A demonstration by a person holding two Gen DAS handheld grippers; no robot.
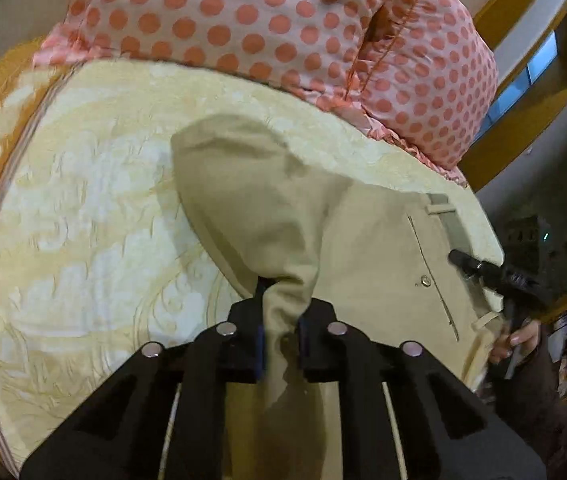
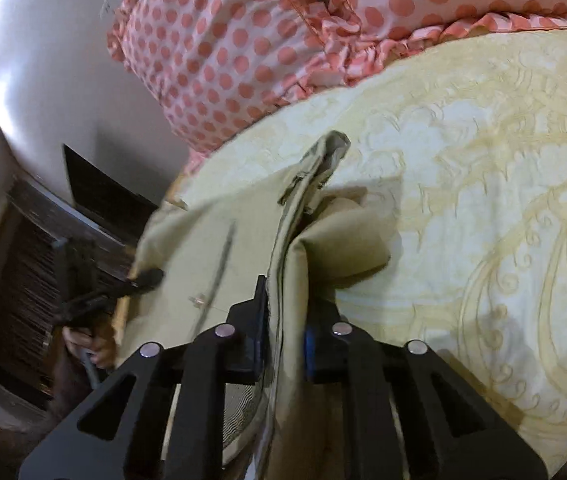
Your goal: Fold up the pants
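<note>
Beige pants (image 1: 367,240) lie on a cream patterned bedspread (image 1: 83,200). My left gripper (image 1: 281,300) is shut on a bunched fold of the pants and lifts it off the bed. The other gripper (image 1: 483,270) shows at the right, by the waistband and back pocket. In the right wrist view my right gripper (image 2: 285,300) is shut on the waistband edge of the pants (image 2: 187,264), which rises between its jaws. The left gripper (image 2: 139,282) shows at the left edge of the pants there.
Pink polka-dot pillows (image 1: 263,20) lie along the head of the bed, also in the right wrist view (image 2: 223,60). A wooden frame (image 1: 531,92) stands at the right. Dark furniture (image 2: 35,264) stands beside the bed. The bedspread (image 2: 463,220) stretches to the right.
</note>
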